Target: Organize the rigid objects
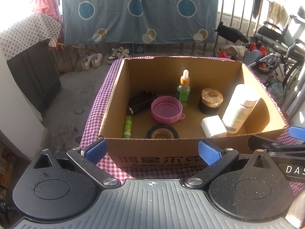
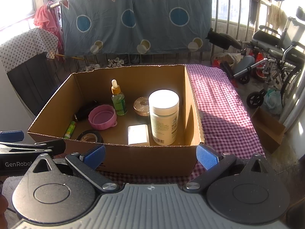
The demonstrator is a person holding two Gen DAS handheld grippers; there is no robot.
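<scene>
An open cardboard box (image 1: 118, 87) (image 2: 57, 97) stands on a table with a purple checked cloth (image 1: 95, 103) (image 2: 219, 103). Inside it are a green dropper bottle (image 1: 183, 90) (image 2: 118, 100), a pink lid (image 1: 166, 109) (image 2: 102, 116), a black cylinder (image 1: 140, 101), a green glue stick (image 1: 127, 126) (image 2: 70, 129), a black tape roll (image 1: 162, 132) (image 2: 90, 136), a gold-lidded black jar (image 1: 210, 101) (image 2: 141, 106), a white block (image 1: 213, 126) (image 2: 138, 134) and a white bottle (image 1: 240, 107) (image 2: 164, 117). My left gripper (image 1: 151, 152) and right gripper (image 2: 150, 155) are open and empty in front of the box's near wall.
A patterned blue sheet (image 1: 141, 11) hangs on a railing behind. A wheelchair (image 2: 276, 57) stands at the right. A small cardboard box (image 2: 266, 129) sits on the floor right of the table. Shoes (image 1: 93, 60) lie on the floor at the back left.
</scene>
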